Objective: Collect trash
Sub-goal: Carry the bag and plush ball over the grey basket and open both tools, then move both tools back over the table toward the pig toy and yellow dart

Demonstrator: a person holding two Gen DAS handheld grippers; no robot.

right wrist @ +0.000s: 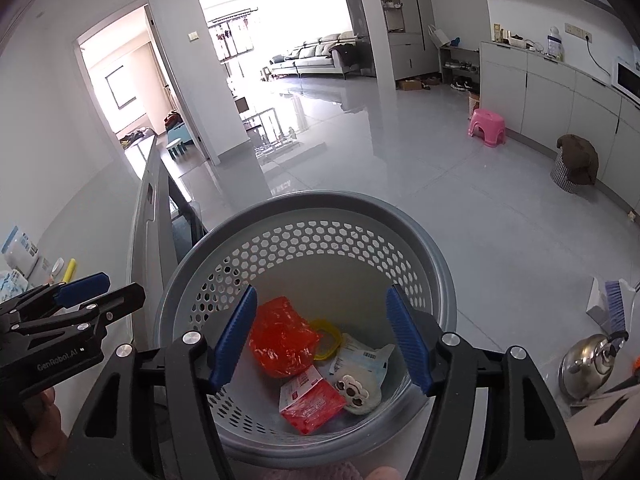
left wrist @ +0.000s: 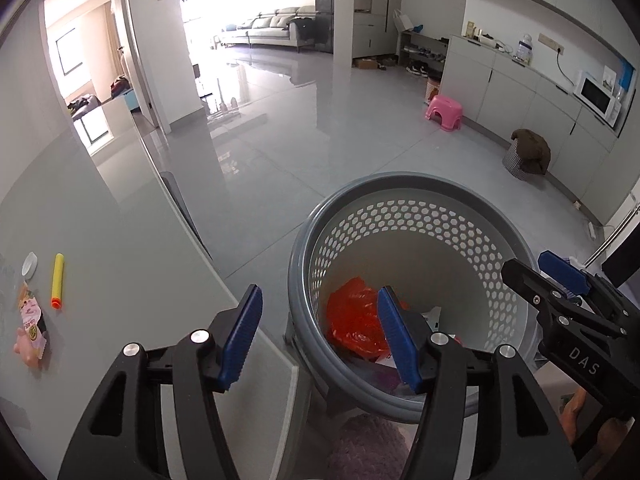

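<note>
Left gripper [left wrist: 320, 332]: released, nothing held, jaws straddling the table [left wrist: 120, 280] edge and bin [left wrist: 420, 188] rim. Remaining trash sits far to its left on the table: snack wrapper [left wrist: 32, 320], yellow tube [left wrist: 58, 280], white cap [left wrist: 30, 264]. Judgement: swing left, come down over the wrapper first, pinch flat so it doesn't slide. Right gripper [right wrist: 322, 336]: also released, empty, directly above the bin [right wrist: 304, 200]; red bag [right wrist: 280, 340] and red packet [right wrist: 310, 404] lie below between its jaws.

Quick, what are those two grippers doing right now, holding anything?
Left gripper: open, holding nothing, by the bin.
Right gripper: open, holding nothing, above the bin.
</note>
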